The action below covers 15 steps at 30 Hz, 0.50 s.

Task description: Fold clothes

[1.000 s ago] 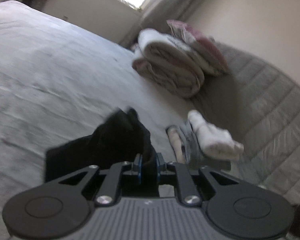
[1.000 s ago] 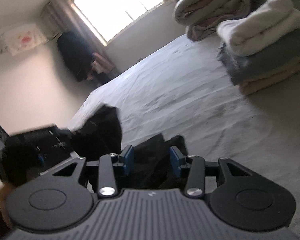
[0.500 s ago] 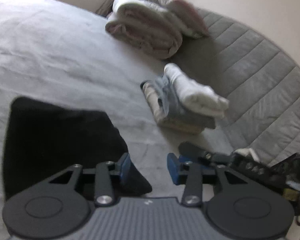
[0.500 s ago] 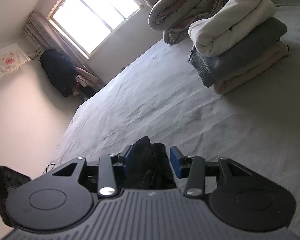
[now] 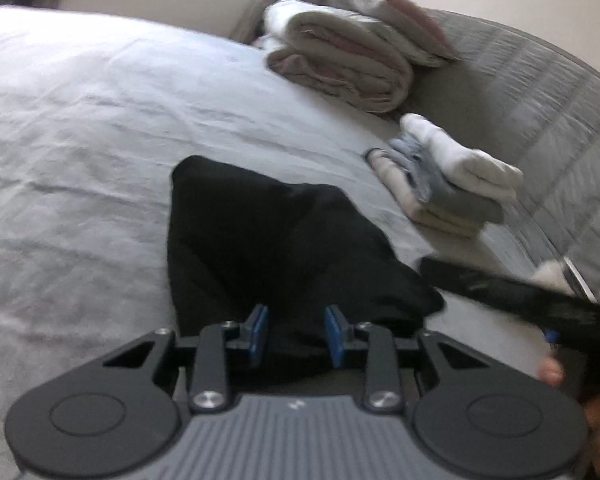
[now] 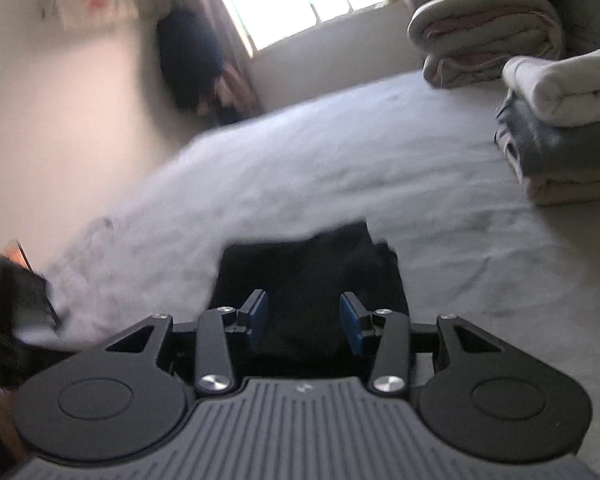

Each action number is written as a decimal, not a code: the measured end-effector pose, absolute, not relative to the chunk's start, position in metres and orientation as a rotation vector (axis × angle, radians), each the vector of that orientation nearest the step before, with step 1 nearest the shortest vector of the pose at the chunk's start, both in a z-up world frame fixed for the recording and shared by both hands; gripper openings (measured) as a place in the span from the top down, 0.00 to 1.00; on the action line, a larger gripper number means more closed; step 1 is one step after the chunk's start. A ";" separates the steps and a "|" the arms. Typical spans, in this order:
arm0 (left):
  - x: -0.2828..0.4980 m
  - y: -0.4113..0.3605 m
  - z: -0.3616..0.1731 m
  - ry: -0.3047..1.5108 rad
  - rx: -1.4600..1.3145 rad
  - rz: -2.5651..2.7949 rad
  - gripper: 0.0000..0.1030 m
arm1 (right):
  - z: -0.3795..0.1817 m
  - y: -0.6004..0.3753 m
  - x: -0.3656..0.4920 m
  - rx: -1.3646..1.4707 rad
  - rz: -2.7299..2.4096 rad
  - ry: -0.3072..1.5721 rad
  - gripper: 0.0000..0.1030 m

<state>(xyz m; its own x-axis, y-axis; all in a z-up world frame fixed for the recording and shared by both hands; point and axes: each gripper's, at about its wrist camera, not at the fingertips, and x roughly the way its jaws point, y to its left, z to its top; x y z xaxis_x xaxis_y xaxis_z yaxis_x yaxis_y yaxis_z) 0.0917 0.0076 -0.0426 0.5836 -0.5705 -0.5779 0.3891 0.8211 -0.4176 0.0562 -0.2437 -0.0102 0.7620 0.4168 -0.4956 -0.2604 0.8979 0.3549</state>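
A: Where was the garment?

B: The black garment (image 5: 284, 248) lay on the bed (image 5: 80, 120), a soft matte cloth folded into a rough wedge, its point at about eleven o'clock in the left wrist view. The sheet under it was pale grey and lightly creased.

A: And the tongs?

B: The left tongs (image 5: 296, 334) had just been closing; their blue pads stood apart with black cloth between them, though blur hid whether they pressed on it. The right tongs (image 6: 303, 322) stood apart too, the garment's dark edge (image 6: 312, 272) lying in the gap; I couldn't tell if they gripped it.

A: Anything else?

B: At two o'clock sat a stack (image 5: 448, 184): a white piece on top, grey knit under it, a pinkish-beige one lowest. Behind it, at one o'clock, lay a rolled quilt (image 5: 340, 64), cream and pink. A padded grey headboard (image 5: 540, 92) with stitched ribs curved along the right. No writing was legible.
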 end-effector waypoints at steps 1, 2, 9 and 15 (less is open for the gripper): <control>0.091 0.009 -0.041 0.776 -0.252 -0.602 0.67 | -0.015 -0.241 0.059 0.239 0.357 0.635 0.56; 0.091 0.010 -0.037 0.787 -0.243 -0.633 0.67 | -0.019 -0.240 0.062 0.212 0.334 0.668 0.57; 0.113 0.034 -0.013 0.667 -0.164 -0.590 0.62 | 0.000 -0.256 0.067 0.310 0.330 0.603 0.57; 0.148 0.040 -0.024 0.628 -0.227 -0.474 0.66 | -0.005 -0.258 0.132 0.331 0.276 0.628 0.57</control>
